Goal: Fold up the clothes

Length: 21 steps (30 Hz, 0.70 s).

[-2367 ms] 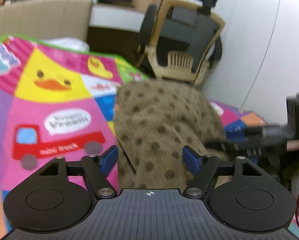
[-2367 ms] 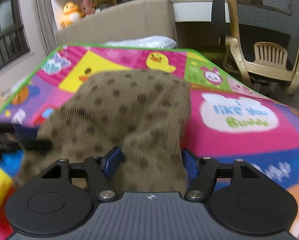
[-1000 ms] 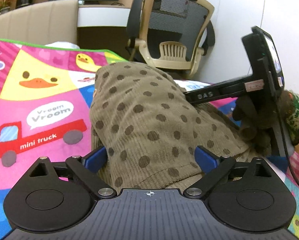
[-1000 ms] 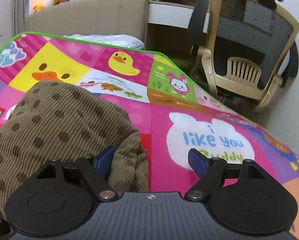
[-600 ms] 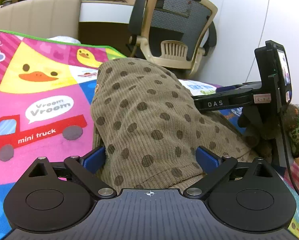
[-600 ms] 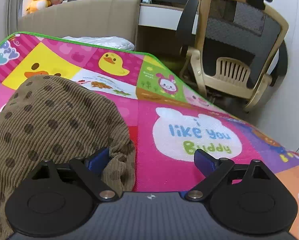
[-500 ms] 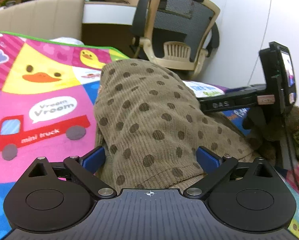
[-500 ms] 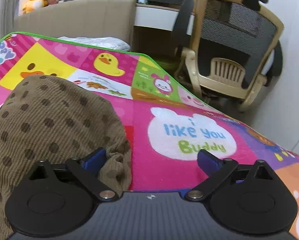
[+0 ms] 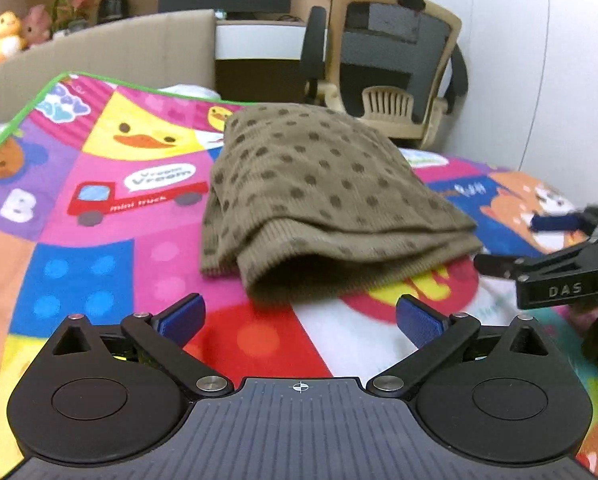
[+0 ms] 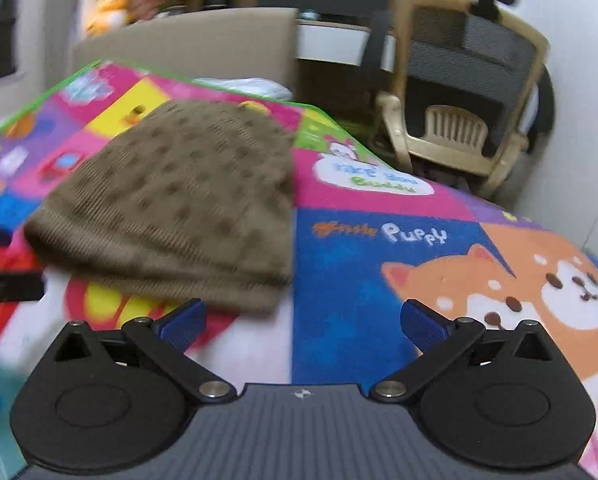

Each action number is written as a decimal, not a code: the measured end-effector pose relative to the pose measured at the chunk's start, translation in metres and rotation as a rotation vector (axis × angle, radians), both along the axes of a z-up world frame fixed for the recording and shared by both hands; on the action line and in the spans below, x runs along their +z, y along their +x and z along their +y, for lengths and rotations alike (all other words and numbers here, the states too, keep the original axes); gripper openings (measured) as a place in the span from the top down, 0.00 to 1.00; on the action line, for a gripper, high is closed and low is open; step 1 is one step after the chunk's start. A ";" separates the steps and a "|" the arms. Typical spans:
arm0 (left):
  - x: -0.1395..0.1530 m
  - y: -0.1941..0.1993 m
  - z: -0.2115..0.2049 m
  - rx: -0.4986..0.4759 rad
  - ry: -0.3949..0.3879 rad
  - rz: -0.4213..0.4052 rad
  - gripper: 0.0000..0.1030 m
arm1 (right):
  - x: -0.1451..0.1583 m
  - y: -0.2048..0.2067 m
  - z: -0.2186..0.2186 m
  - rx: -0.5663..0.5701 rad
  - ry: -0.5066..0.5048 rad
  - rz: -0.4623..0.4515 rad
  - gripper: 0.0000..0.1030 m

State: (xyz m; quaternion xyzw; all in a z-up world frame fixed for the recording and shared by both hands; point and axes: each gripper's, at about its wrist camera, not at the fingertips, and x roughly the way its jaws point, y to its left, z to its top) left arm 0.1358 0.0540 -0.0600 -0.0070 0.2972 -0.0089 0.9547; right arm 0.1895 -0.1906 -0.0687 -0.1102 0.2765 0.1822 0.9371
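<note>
A: Where was the garment?

B: The brown dotted garment (image 9: pixel 315 184) lay folded on the colourful play mat (image 9: pixel 99 264), its ribbed hem end nearest the cameras and doubled over in at least 2 layers. The left wrist view showed the near edge gaping a little, not pressed flat.

A: And the grippers?

B: The left hand-held gripper (image 9: pixel 299 318) was released, its blue pads spread wide and apart from the cloth, just short of the near edge. The right hand-held gripper (image 10: pixel 303 320) was likewise released and gripped nothing, with its left pad just beside the garment's near right corner (touching or not, I couldn't tell, since the frame was blurred).

A: So which step was that?

B: I judged it the end of a fold: the cloth was down, and neither tool gripped it. The bundle already looked compact.

A: What would the next move need?

B: Either a press along the gaping hem to flatten it, or a fresh grasp at the 2 near corners for 1 more fold toward the office chair (image 9: pixel 391 64). Each grasp should take every layer, or the stack could slide apart.
</note>
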 end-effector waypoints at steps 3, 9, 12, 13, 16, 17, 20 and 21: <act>-0.002 -0.005 -0.019 0.039 0.078 0.021 0.00 | 0.002 -0.018 -0.003 0.011 0.003 -0.028 0.00; -0.005 -0.003 -0.017 0.087 -0.072 0.046 0.00 | -0.005 -0.018 -0.002 -0.027 0.019 0.091 0.00; -0.009 0.001 -0.023 0.134 -0.005 0.065 0.00 | -0.007 -0.022 0.001 -0.027 0.010 0.079 0.00; -0.009 0.003 -0.024 0.144 0.010 0.074 0.00 | -0.007 -0.022 0.001 -0.028 0.012 0.080 0.00; -0.011 0.005 -0.025 0.154 0.025 0.081 0.00 | -0.008 -0.020 -0.006 -0.027 0.048 0.109 0.00; -0.011 0.005 -0.025 0.155 0.025 0.082 0.00 | -0.008 -0.018 -0.009 -0.026 0.070 0.125 0.00; -0.011 0.004 -0.026 0.155 0.032 0.082 0.00 | -0.008 -0.019 -0.009 -0.026 0.074 0.125 0.00; -0.011 0.005 -0.027 0.155 0.035 0.083 0.00 | -0.008 -0.020 -0.008 -0.027 0.066 0.123 0.00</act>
